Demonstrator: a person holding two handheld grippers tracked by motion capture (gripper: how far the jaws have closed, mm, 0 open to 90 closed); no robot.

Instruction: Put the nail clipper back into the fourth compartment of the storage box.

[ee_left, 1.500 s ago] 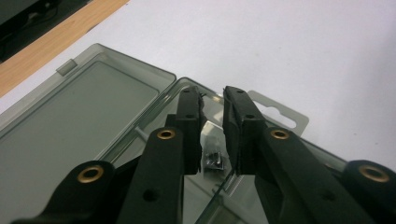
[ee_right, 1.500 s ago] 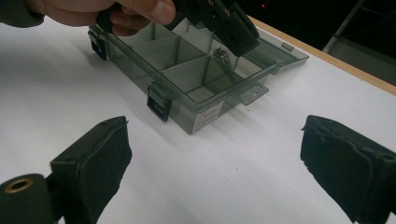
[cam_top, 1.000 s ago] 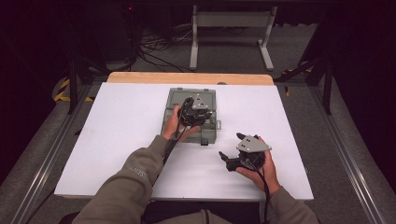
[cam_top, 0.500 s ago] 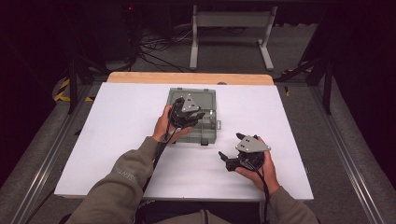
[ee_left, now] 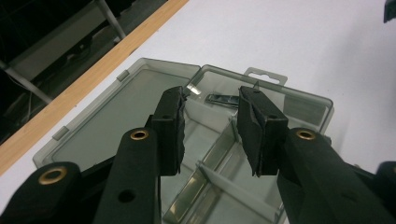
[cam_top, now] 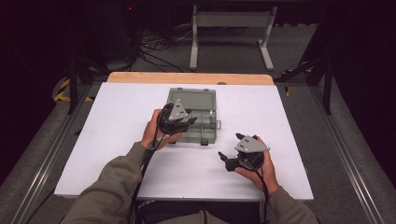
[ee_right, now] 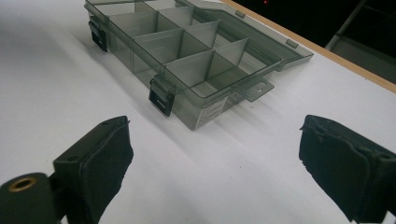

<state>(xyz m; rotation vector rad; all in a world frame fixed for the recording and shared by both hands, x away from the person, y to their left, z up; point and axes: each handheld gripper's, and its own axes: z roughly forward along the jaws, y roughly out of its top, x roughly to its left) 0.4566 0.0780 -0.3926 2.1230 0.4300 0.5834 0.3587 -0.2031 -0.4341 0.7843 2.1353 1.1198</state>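
L hand (cam_top: 152,133) reaches fwd over the box's (cam_top: 205,95) left-front edge, sleeve angled in from bottom. L gripper (cam_top: 187,122) hangs above the compartments, jaws part open, just been widening, nothing between them; a small metal clip (ee_left: 222,99) lies in a far compartment. Box sits open mid-table, lid flat behind. R hand (cam_top: 259,165) rests near table's front; R gripper (cam_top: 227,162) points left, jaws wide apart, empty.
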